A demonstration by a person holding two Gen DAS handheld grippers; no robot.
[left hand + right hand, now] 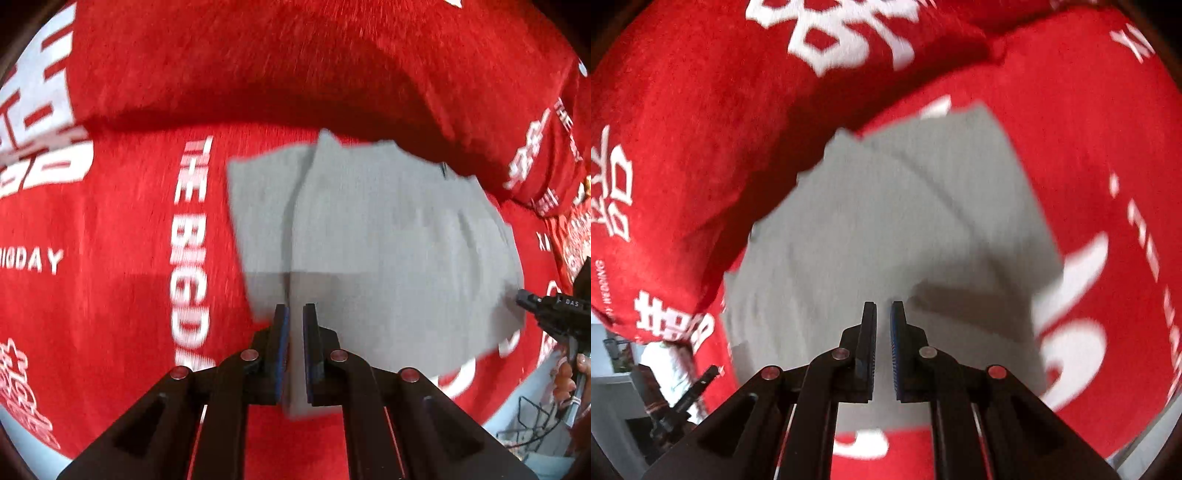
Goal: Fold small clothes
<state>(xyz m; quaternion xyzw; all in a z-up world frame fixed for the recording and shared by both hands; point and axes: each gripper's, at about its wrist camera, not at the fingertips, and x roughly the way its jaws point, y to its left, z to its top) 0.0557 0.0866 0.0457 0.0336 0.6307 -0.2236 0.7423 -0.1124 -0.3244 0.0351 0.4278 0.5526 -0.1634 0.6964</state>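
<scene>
A small grey garment (376, 236) lies on a red bedcover (129, 229) with white lettering. It also shows in the right wrist view (886, 221), with folds and creases across it. My left gripper (294, 314) is shut on the near edge of the grey garment, with cloth between the pads. My right gripper (883, 314) hovers over the garment's near part, its jaws a narrow gap apart, and I cannot tell if cloth is pinched. The right gripper (546, 306) also shows at the right edge of the left wrist view.
A red pillow (295, 62) with the same white print lies behind the garment, and it overlaps the garment's far edge in the right wrist view (683, 147). The bed's edge and floor clutter (532, 428) show at the lower right.
</scene>
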